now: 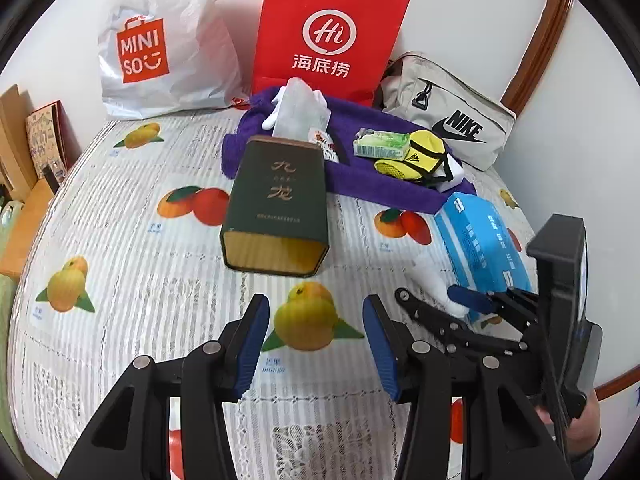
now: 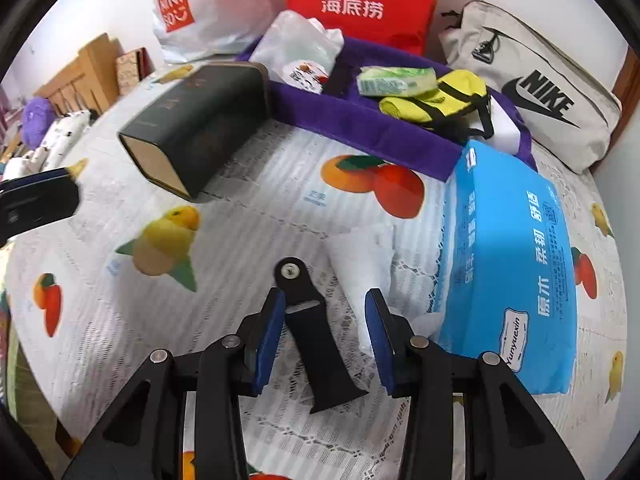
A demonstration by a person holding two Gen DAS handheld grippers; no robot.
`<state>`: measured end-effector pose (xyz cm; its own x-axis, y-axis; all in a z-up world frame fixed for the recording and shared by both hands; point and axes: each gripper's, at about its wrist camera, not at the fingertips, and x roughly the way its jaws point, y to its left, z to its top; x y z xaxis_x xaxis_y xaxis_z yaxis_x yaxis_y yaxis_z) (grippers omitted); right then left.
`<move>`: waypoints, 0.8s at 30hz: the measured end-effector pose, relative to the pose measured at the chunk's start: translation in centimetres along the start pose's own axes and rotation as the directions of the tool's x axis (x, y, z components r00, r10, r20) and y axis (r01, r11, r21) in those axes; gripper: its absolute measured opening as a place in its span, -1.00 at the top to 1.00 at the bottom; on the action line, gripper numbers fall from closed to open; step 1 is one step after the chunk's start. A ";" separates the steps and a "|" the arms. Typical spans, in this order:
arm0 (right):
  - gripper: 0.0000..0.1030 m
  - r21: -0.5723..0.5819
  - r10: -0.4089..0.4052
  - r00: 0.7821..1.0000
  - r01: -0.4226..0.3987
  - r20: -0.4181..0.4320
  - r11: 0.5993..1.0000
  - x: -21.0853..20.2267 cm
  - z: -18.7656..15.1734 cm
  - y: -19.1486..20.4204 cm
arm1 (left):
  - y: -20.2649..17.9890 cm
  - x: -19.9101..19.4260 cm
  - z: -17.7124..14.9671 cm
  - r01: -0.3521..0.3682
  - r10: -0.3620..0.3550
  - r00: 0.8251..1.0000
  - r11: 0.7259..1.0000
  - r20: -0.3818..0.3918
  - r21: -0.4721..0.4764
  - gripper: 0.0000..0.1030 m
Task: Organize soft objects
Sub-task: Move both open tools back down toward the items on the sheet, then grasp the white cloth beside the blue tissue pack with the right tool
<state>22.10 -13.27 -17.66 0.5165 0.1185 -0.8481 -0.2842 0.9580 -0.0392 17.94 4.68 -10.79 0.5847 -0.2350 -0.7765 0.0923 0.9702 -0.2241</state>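
Note:
A blue tissue pack [image 2: 508, 256] lies on the fruit-print tablecloth [image 2: 248, 216], with a white tissue [image 2: 366, 260] sticking out beside it. My right gripper [image 2: 325, 336] is open, just short of the tissue. My left gripper [image 1: 316, 340] is open and empty above the cloth. The right gripper [image 1: 476, 300] also shows in the left wrist view beside the blue pack [image 1: 484, 240]. A purple towel [image 1: 360, 176] holds a green tissue packet [image 1: 380, 145], a yellow pouch [image 1: 420, 156] and a clear plastic bag [image 1: 300, 108]. A dark green tin [image 1: 276, 204] lies on its side.
A white Miniso bag [image 1: 160, 40], a red paper bag [image 1: 328, 32] and a beige Nike bag [image 1: 452, 112] stand along the wall at the back. A loose black plastic part [image 2: 316, 340] lies between my right fingers. Wooden furniture [image 2: 80, 76] stands at the left.

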 end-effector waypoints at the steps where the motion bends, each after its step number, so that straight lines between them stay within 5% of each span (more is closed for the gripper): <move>1: 0.20 0.001 -0.003 1.000 0.003 0.002 1.000 0.0 0.0 0.0 | 0.1 -0.1 -0.2 0.003 -0.003 1.000 1.000 0.002 -0.003 0.10; 4: 0.23 0.005 -0.026 1.000 0.026 0.005 1.000 0.2 0.1 0.0 | 0.4 -0.3 -0.5 0.020 -0.020 1.000 1.000 0.008 -0.014 0.10; 8: 0.78 -0.029 -0.102 0.995 0.102 0.000 0.994 0.7 0.0 0.1 | 0.6 -0.1 -0.7 0.031 -0.031 0.999 0.999 0.008 -0.020 0.10; 12: 0.99 -0.034 -0.096 0.995 0.096 0.011 0.995 0.5 0.0 -0.2 | 0.8 0.3 -0.9 0.039 -0.039 0.999 0.999 -0.002 -0.025 0.10; 19: 1.00 -0.031 0.025 0.999 -0.024 0.032 0.999 -1.2 -0.4 0.3 | 1.7 1.1 -1.2 0.048 -0.049 0.999 0.998 -0.020 -0.051 0.10; 24: 0.83 -0.099 -0.100 0.995 0.102 0.030 0.990 -0.4 0.5 1.0 | 2.2 1.5 -1.3 0.059 -0.061 0.998 0.996 -0.028 -0.068 0.10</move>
<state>22.03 -12.25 -17.04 0.5662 0.0303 -0.8237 -0.3087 0.9344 -0.1778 18.00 6.39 -13.19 0.5547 -0.2953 -0.7778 0.0714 0.9483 -0.3092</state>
